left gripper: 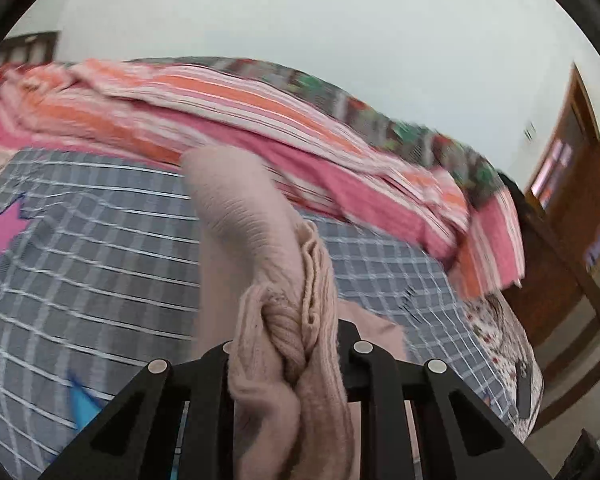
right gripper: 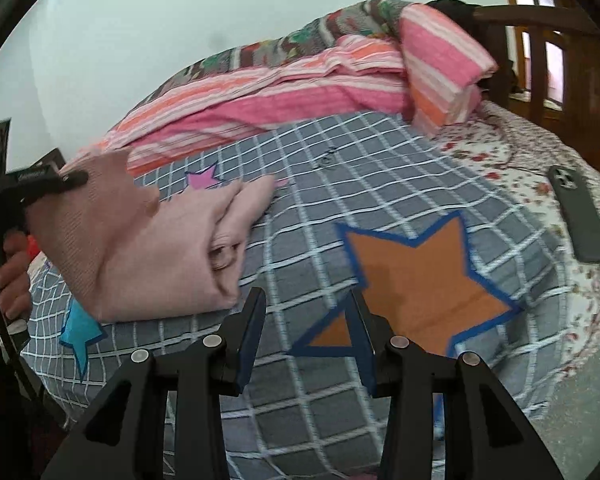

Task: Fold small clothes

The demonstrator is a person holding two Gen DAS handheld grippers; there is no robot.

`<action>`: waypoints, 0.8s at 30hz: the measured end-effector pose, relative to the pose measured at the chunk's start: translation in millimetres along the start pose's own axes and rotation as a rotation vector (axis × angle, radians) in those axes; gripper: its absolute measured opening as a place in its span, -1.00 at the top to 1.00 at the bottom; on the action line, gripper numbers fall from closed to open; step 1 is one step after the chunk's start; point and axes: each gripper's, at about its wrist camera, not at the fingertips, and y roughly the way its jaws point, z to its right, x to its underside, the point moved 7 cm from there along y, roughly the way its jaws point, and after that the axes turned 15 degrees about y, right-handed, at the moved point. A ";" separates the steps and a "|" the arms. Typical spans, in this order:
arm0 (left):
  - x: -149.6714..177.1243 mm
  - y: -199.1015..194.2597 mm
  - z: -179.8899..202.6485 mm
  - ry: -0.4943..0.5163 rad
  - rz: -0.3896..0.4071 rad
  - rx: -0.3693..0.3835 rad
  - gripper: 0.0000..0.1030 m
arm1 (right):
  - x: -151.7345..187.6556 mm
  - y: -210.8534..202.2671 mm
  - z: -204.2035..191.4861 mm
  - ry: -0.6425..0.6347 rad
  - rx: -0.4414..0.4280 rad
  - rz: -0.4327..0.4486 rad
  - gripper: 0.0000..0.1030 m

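The bed [right gripper: 512, 160] fills both views; over it lies a grey checked blanket [right gripper: 324, 168] with an orange star [right gripper: 420, 272], a small pink star [right gripper: 204, 179] and a blue star [right gripper: 80, 336], and behind it a pink and orange striped blanket [right gripper: 284, 92] is heaped against the wall. The task's thing, a beige knitted garment [right gripper: 140, 240], is partly folded; its lower part rests on the checked blanket, near the person's left side, and its upper edge is lifted. A dark phone [right gripper: 580, 216] lies well apart, on the flowered sheet [right gripper: 500, 156] at the far right.

The left tool [left gripper: 288, 356] is clamped on a thick bunch of the garment [left gripper: 260, 240]; the cloth is squeezed between its two fingers and hangs forward from them. The right tool [right gripper: 306, 320] stands with its fingers apart, holding nothing, just beside the garment's near corner and above the orange star.

The risk, I think, is in the left grip: it holds several layers in a bunch, so pulling may drag the whole folded pile and open the fold; the knit is soft and can slip out unevenly; the right tool, if it closes late or on one layer only, may leave the edge crooked.
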 end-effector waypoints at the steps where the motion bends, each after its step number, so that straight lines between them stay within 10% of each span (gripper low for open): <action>1: 1.6 7.4 15.6 0.016 -0.011 0.008 0.63 | -1.5 -2.6 4.5 0.007 0.009 0.002 0.19; 9: 77.5 73.9 125.6 0.295 -0.154 0.030 0.58 | 2.8 -19.8 21.4 -0.013 0.067 -0.010 0.19; 12: 75.9 63.3 133.8 0.323 -0.143 0.171 0.04 | 4.7 -20.8 16.9 -0.033 0.067 -0.014 0.19; 19: 42.5 13.8 89.6 0.206 -0.093 0.408 -0.08 | -15.1 -9.7 -15.3 -0.016 -0.043 -0.028 0.07; 24: 25.3 -3.7 34.6 0.242 -0.001 0.258 -0.12 | -34.7 9.8 -57.0 0.047 -0.202 -0.071 -0.16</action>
